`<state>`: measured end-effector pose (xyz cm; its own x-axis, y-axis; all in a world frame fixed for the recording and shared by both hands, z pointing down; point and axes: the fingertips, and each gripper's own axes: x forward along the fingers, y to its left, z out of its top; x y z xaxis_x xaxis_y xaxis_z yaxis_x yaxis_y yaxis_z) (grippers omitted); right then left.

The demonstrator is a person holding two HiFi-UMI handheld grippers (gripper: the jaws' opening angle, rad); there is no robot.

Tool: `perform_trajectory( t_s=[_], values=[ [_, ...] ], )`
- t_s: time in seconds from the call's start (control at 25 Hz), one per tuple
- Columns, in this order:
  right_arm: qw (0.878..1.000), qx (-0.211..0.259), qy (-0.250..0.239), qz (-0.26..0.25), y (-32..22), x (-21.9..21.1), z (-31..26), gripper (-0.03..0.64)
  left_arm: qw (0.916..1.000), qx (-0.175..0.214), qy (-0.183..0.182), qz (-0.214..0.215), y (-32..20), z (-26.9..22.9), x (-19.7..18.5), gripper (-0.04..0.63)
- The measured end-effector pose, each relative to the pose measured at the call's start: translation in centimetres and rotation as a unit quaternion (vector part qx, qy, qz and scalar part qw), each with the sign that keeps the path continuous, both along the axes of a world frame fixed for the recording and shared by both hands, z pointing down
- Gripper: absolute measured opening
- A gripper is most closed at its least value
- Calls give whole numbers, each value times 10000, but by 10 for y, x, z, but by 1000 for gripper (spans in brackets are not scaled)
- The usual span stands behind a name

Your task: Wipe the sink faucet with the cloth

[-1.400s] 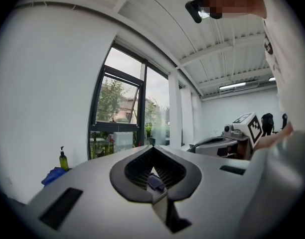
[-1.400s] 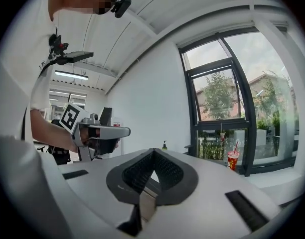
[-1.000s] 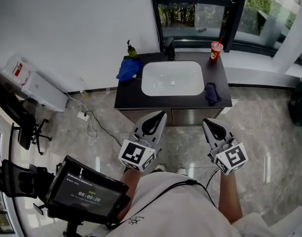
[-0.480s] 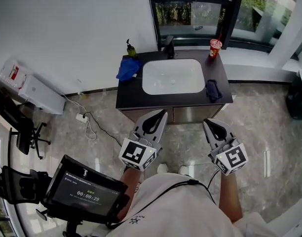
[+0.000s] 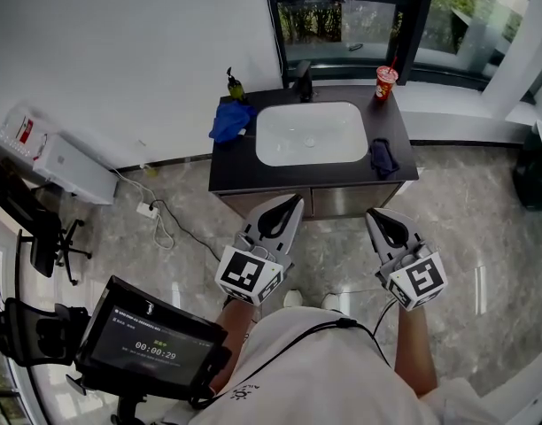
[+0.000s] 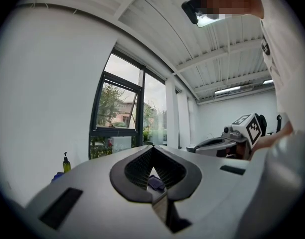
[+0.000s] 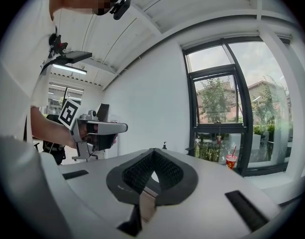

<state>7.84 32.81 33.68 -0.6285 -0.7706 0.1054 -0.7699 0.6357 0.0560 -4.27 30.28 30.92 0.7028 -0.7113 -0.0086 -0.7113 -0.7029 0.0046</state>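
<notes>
Over the floor [image 5: 174, 206], short of the surface [image 5: 231, 173]: left claw [image 5: 293, 200] closed, empty | right claw [image 5: 370, 212] closed too, empty | dark cloth [image 5: 383, 158] lying on surface right of sink [image 5: 280, 144] | blue cloth [image 5: 228, 122] at sink's left | faucet [image 5: 303, 80] upright behind sink, well apart from both claws

head view: over the person, steeply down, sink [image 5: 280, 144] well ahead | gripper views: low, level, facing the window [image 5: 342, 20] | shared: soap bottle [image 5: 235, 87], window
</notes>
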Motion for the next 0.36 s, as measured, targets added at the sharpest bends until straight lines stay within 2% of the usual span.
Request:
perform_trajectory(
  t_s=[0.36],
  values=[
    [10000,-35,6,27,2,-1,14,5,10000,-28,-4,8,1,15,-3,-6]
  ],
)
